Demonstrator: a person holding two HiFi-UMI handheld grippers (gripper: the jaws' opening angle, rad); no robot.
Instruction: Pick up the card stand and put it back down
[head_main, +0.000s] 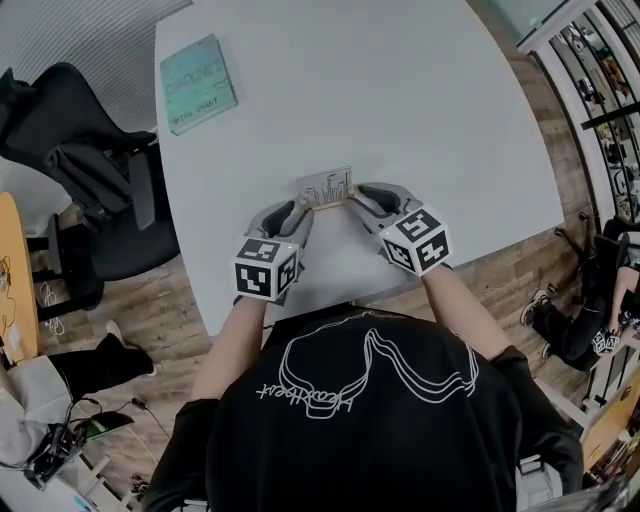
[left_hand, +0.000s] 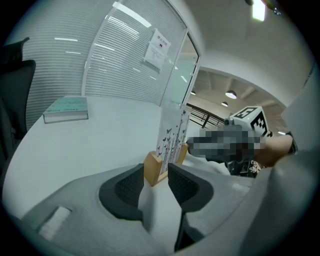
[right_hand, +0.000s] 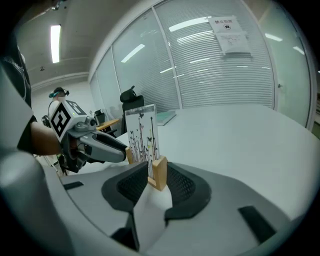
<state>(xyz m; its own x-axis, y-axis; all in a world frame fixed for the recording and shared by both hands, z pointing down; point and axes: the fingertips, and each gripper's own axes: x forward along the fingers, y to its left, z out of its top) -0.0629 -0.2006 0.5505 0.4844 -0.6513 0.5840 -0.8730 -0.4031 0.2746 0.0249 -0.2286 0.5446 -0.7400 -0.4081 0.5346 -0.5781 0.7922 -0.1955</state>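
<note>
white table (head_main: 400, 110), blinds (left_hand: 115, 65) behind; card stand (head_main: 325, 187) upright, each end between parted jaws: left gripper (head_main: 298, 208), right gripper (head_main: 364, 194).

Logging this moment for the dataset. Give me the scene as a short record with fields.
Surface: white table
Task object: card stand, wooden base with an upright printed card, apparently resting on the table near its front edge
Left gripper: jaws apart around the stand's left end, not pressing
Right gripper: jaws apart around the stand's right end, not pressing
Other: teal book at the table's far left corner; black office chair beside the table
</note>
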